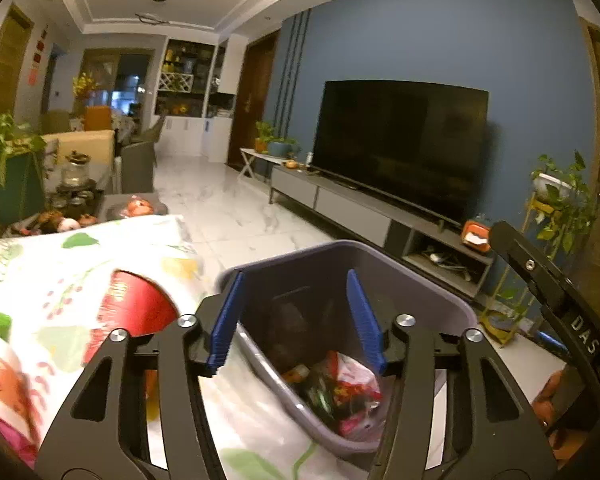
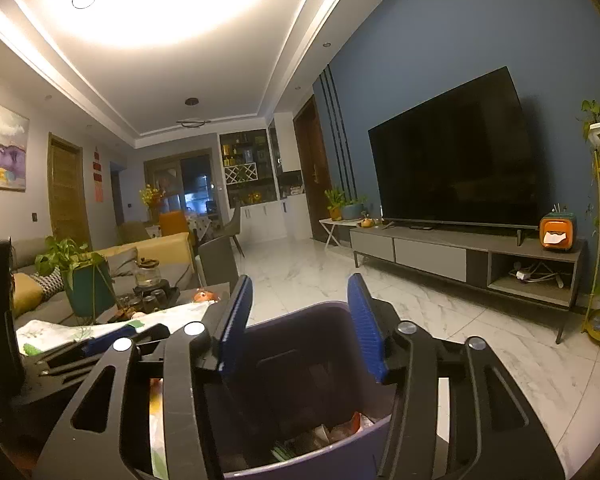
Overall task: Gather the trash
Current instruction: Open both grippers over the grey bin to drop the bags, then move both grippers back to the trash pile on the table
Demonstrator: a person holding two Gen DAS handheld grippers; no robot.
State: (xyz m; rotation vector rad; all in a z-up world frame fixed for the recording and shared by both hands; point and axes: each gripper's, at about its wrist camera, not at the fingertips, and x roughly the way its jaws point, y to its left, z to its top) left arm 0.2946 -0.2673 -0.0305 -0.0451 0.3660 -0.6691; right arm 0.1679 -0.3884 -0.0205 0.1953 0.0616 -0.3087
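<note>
Wrappers lie in the grey bin beside the table. Both the left hand-held gripper and right hand-held gripper hover spread and empty above it. Next likely target: the red packet at left.

Warm, dim indoor light. In the right wrist view a ceiling lamp at upper left is blown out to white glare. Both views show strong fisheye bending and dark vignetted corners. Motion blur smears the lower left of the left wrist view.
</note>
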